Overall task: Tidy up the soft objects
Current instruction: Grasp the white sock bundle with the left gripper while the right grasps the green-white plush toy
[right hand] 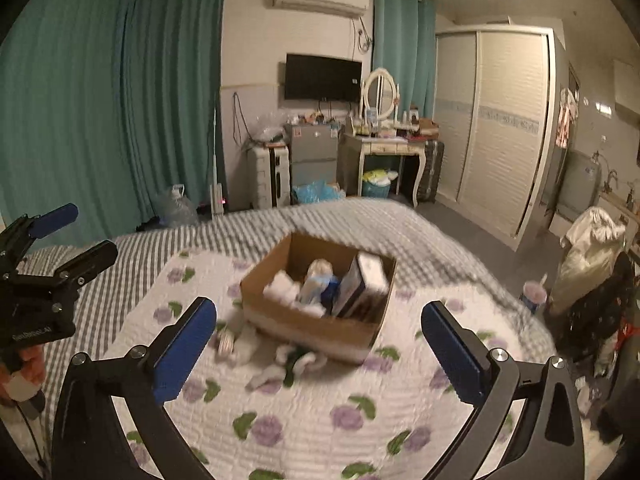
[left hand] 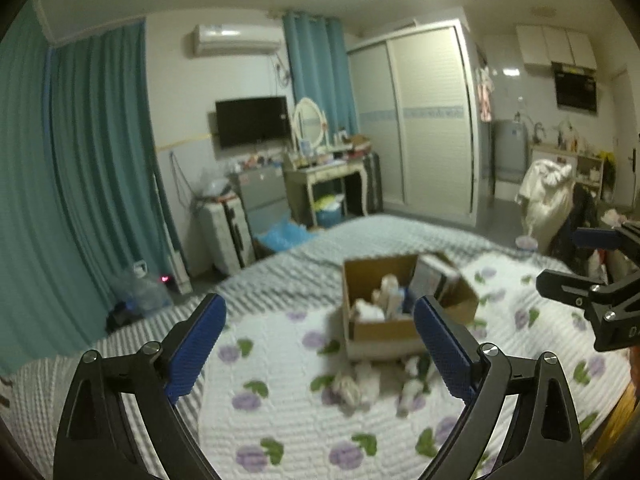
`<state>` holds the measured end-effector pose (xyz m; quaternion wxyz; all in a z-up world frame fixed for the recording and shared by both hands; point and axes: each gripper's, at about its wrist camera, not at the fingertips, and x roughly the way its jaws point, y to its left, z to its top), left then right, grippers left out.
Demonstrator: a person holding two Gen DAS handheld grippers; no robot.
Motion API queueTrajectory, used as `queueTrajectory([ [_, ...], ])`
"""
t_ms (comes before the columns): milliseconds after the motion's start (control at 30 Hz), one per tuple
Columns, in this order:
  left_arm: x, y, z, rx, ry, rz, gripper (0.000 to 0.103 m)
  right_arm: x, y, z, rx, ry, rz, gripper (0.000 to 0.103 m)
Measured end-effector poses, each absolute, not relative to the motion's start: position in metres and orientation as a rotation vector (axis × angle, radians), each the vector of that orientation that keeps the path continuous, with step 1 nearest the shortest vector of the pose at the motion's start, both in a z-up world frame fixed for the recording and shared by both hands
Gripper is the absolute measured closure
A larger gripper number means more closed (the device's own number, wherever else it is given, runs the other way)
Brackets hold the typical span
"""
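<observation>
An open cardboard box (left hand: pixel 380 330) (right hand: pixel 312 326) stands on the flowered bed quilt (left hand: pixel 280 412) (right hand: pixel 320 412). It holds white and blue soft items (right hand: pixel 316 280) and a boxed pack. Several small white soft items (left hand: pixel 356 386) (right hand: pixel 280 360) lie on the quilt in front of the box. My left gripper (left hand: pixel 320 344) is open and empty, above the quilt and short of the box; it also shows at the left of the right wrist view (right hand: pixel 66 236). My right gripper (right hand: pixel 320 344) is open and empty, short of the box; it also shows at the right of the left wrist view (left hand: pixel 560 260).
The bed has a grey striped cover (right hand: pixel 192 236) beyond the quilt. Past the bed stand a dressing table (right hand: pixel 384 148), a small fridge (right hand: pixel 314 156), a wardrobe (right hand: pixel 500 120) and teal curtains (right hand: pixel 80 100). A chair with clothes (right hand: pixel 592 256) is at the right.
</observation>
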<state>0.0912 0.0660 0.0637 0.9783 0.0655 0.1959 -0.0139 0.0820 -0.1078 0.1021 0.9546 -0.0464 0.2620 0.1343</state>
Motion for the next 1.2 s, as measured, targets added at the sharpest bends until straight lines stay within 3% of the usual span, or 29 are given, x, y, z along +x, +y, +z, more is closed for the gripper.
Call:
queueTrajectory([
  [433, 0.164, 0.073, -0.080, 0.023, 0.643, -0.022, 0.008, 0.149, -0.072, -0.046, -0.065, 0.726, 0.231, 0.000],
  [733, 0.211, 0.081, -0.127, 0.005, 0.735, 0.016, 0.014, 0.209, -0.069, -0.110, 0.025, 0.833, 0.239, 0.005],
  [833, 0.219, 0.082, -0.133, 0.006, 0.749, 0.006, 0.028, 0.221, -0.065, -0.118, 0.048, 0.846, 0.249, 0.011],
  [867, 0.221, 0.082, -0.135, 0.009, 0.754, -0.001, 0.028, 0.224, -0.063, -0.121, 0.056, 0.851, 0.255, 0.013],
  [933, 0.223, 0.081, -0.139, 0.009, 0.758, -0.015, 0.028, 0.229, -0.060, -0.129, 0.058, 0.864, 0.260, 0.022],
  [1000, 0.227, 0.079, -0.142, 0.011, 0.773, -0.031, 0.036, 0.234, -0.060, -0.134, 0.072, 0.878, 0.268, 0.035],
  [1200, 0.232, 0.074, -0.151, 0.019, 0.802, -0.066, 0.055, 0.235, -0.064, -0.136, 0.103, 0.870, 0.296, 0.045],
])
